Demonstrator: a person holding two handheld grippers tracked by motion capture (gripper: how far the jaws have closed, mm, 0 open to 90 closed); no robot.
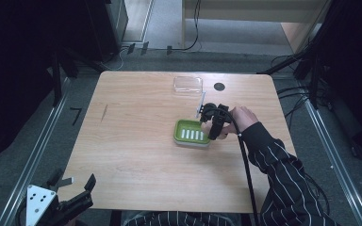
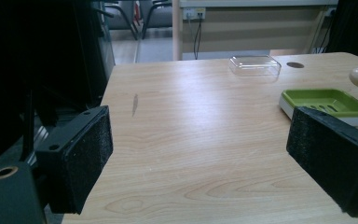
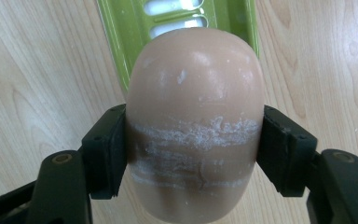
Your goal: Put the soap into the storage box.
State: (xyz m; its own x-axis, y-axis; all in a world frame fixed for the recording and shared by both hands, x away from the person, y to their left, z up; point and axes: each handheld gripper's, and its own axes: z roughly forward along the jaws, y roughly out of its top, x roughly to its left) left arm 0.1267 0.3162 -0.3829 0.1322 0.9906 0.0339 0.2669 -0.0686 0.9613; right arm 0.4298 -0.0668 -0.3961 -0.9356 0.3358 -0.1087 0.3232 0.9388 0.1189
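1. Right gripper view: the right gripper (image 3: 196, 154) has its two black jaws clamped on the sides of a rounded, beige bar of soap (image 3: 196, 121), whose surface carries whitish scuffed streaks across the middle.
2. Beyond the soap in that view lies a green plastic soap dish (image 3: 121, 32) with slotted drain openings, resting on the light wooden table (image 3: 32, 93); the soap is held above the dish's near end, and whether it touches the dish cannot be told.
3. High view: the right gripper (image 1: 215, 126) sits at the right edge of the green dish (image 1: 185, 128), which stands on a white base a little right of the table's centre. The person's right hand (image 1: 242, 118), in a dark striped sleeve, holds it from the right.
4. A clear, rectangular plastic lid (image 1: 187, 84) lies near the far edge of the table, well apart from the dish, with a small dark round hole (image 1: 219, 86) in the tabletop just beside it.
5. The left gripper (image 1: 70, 195) rests off the near left corner of the table, well away from the dish.
6. Left gripper view: its two foam-faced jaws stand wide apart with nothing between them, looking across the table toward the dish (image 2: 326, 100) and lid (image 2: 254, 65).
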